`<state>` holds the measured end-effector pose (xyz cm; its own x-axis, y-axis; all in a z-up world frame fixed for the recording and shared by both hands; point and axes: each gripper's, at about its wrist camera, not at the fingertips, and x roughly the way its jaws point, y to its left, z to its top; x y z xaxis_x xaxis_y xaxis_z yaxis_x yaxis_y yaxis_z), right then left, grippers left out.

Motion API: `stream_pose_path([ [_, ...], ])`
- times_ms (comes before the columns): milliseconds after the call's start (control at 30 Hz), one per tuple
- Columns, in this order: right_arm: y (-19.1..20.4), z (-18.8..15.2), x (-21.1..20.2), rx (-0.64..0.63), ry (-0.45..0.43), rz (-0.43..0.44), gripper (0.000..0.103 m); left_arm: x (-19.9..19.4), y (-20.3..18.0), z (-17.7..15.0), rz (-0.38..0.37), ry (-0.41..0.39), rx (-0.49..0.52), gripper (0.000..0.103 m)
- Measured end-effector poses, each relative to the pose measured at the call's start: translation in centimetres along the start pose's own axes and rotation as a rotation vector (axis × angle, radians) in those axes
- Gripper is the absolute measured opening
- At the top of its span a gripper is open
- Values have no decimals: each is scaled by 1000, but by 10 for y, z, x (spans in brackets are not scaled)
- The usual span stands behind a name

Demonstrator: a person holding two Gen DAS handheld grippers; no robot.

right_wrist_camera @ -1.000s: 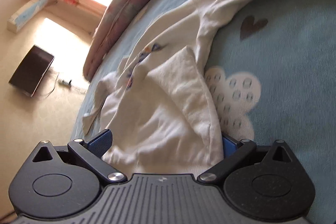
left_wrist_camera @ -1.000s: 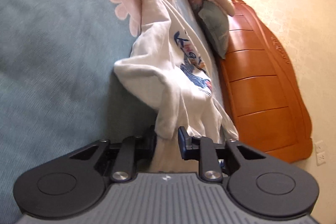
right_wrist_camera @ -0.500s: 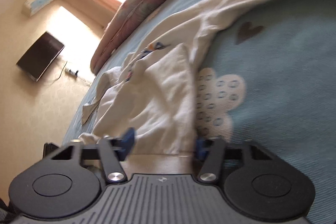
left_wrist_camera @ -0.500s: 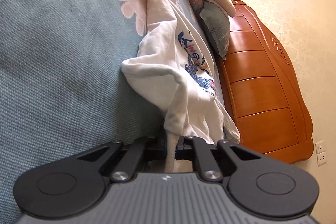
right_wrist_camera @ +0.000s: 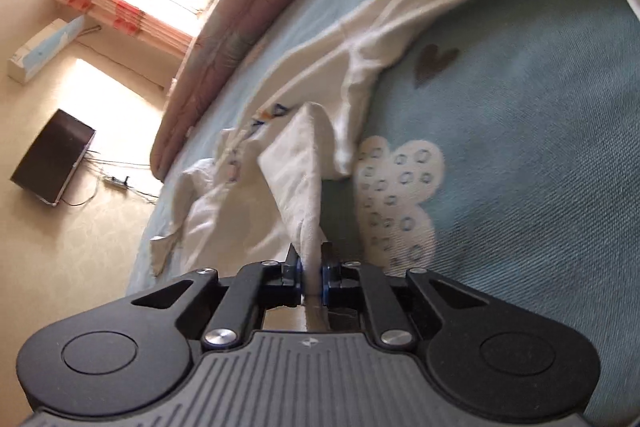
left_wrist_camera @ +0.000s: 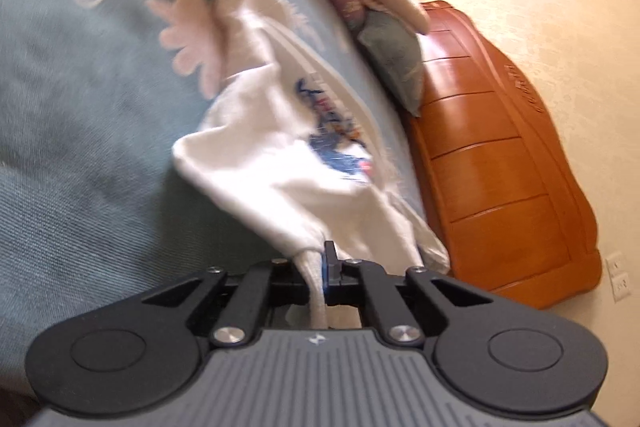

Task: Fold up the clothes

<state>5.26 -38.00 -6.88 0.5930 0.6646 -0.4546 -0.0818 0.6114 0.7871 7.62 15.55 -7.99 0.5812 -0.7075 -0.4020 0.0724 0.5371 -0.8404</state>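
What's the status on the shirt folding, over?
Left hand-held gripper shut on white shirt. Right hand-held gripper shut on it too. Shirt crumpled on the bedspread, unfolded. Nothing in the way.

blurred: white shirt (left_wrist_camera: 280,163) print, unreadable | cut off: bedspread (right_wrist_camera: 540,155) at frame edges

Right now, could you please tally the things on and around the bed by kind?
White garment: 1
Grippers, left gripper and right gripper: 2
Pillows: 1
Wooden headboard: 1
Rolled quilt: 1
Total: 6
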Motion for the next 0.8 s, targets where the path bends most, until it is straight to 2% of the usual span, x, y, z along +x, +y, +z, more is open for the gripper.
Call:
stream_pose_path([
  [100, 8, -7, -12, -14, 30, -12, 12, -22, -14, -2, -6, 4, 35, 3],
  [233, 19, -16, -29, -32, 73, -31, 12, -41, -12, -16, 48, 50, 43, 4],
  [267, 21, -19, -33, -37, 84, -35, 13, -42, -8, -19, 67, 74, 30, 5],
  [333, 14, -29, -28, -32, 128, -119, 18, -43, 7, -25, 158, 119, -11, 5],
  [433, 2, -37, -34, 10, 139, -169, 16, -60, 13, -22, 221, 111, -13, 6],
  [500, -6, -43, -39, 38, 145, -198, 21, -73, 15, -18, 252, 99, -8, 11],
  [567, -2, -36, -50, 21, 104, -205, 25, -82, 11, -6, 266, 64, 12, 20],
  [633, 1, -23, -58, 21, 49, -168, 29, -83, 6, 12, 275, 24, 35, 25],
  [767, 3, 13, -43, 2, -14, -149, 37, -58, 4, 45, 273, 6, 63, 43],
  [800, 0, 22, -34, 12, -23, -140, 41, -49, 4, 52, 277, 5, 67, 43],
])
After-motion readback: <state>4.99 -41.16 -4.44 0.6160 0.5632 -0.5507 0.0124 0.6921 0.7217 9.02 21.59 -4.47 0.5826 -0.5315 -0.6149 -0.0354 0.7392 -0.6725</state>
